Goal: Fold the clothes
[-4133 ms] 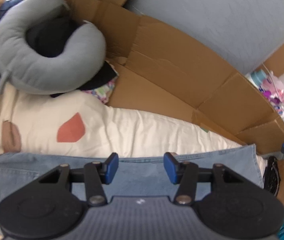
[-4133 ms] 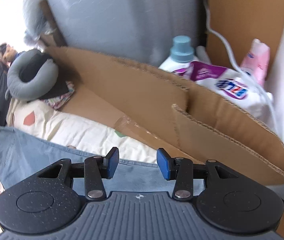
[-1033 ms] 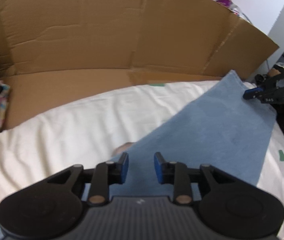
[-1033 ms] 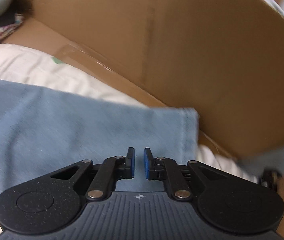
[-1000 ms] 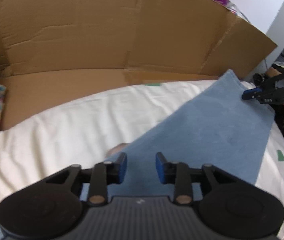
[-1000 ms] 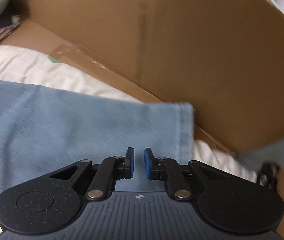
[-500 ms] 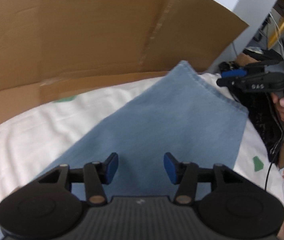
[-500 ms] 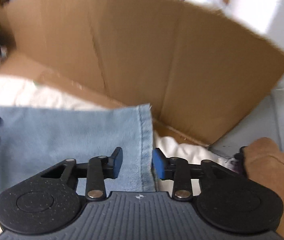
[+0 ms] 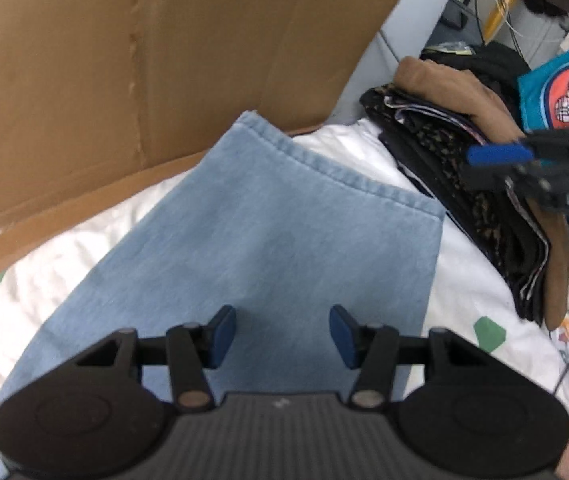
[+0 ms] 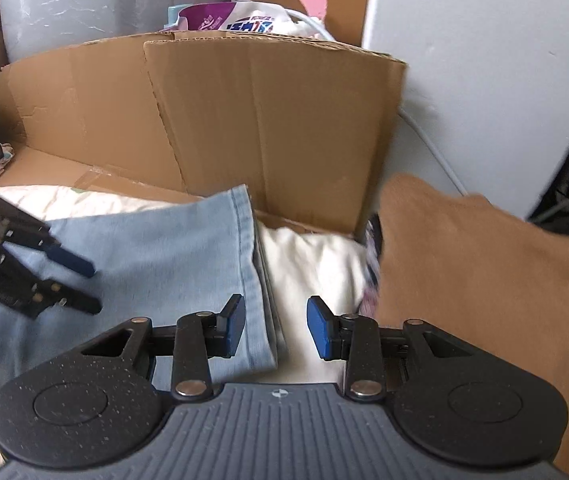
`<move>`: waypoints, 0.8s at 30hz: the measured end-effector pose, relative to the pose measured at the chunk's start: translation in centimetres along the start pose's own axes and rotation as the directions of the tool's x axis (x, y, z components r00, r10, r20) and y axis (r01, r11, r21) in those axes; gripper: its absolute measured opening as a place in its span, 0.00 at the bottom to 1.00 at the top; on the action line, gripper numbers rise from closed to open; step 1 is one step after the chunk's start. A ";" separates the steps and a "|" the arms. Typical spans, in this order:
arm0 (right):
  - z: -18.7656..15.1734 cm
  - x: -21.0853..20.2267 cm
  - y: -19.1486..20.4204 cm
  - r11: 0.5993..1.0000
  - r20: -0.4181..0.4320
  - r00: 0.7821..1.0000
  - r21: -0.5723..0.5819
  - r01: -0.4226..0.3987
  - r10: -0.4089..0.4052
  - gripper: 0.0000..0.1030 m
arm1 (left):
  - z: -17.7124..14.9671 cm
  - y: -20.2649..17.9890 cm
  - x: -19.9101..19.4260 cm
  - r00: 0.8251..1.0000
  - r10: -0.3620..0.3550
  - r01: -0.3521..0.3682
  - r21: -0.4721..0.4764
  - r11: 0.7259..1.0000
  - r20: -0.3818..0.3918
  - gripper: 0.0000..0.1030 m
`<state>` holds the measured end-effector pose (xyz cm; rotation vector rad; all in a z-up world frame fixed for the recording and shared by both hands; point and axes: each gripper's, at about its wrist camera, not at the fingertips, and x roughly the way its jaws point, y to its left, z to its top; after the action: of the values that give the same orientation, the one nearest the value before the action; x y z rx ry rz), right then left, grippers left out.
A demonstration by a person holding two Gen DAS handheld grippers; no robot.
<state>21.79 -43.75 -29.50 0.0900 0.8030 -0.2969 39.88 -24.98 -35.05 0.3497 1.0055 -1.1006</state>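
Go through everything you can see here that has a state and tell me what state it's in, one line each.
Left gripper: open, empty, above the denim.
Right gripper: open, empty, over the denim's hem edge.
Light blue jeans: lying flat on the bedsheet, layered at the hem, released.
Brown garment: folded, on top of the pile.
Pile of dark clothes: folded and stacked beside the jeans.
Cardboard sheet: standing upright behind the bed.
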 end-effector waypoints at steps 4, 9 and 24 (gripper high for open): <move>-3.2 -1.5 0.5 0.999 0.032 0.999 0.046 -0.026 0.024 0.40 | 0.8 -2.6 0.0 1.000 0.012 -0.012 0.037 0.999 -0.014 0.53; -6.0 -2.4 1.9 0.999 0.014 0.999 0.027 -0.042 0.042 0.40 | 1.8 -6.7 0.2 0.999 0.014 -0.008 0.111 0.994 -0.048 0.58; -9.9 -4.8 1.6 0.998 0.002 1.000 0.070 -0.002 0.002 0.40 | 0.5 -14.4 5.9 0.984 0.177 -0.156 0.399 0.904 -0.017 0.76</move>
<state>12.26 -39.26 -32.97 0.1563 0.7903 -0.3237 28.24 -35.28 -36.34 0.7837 0.7763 -1.1401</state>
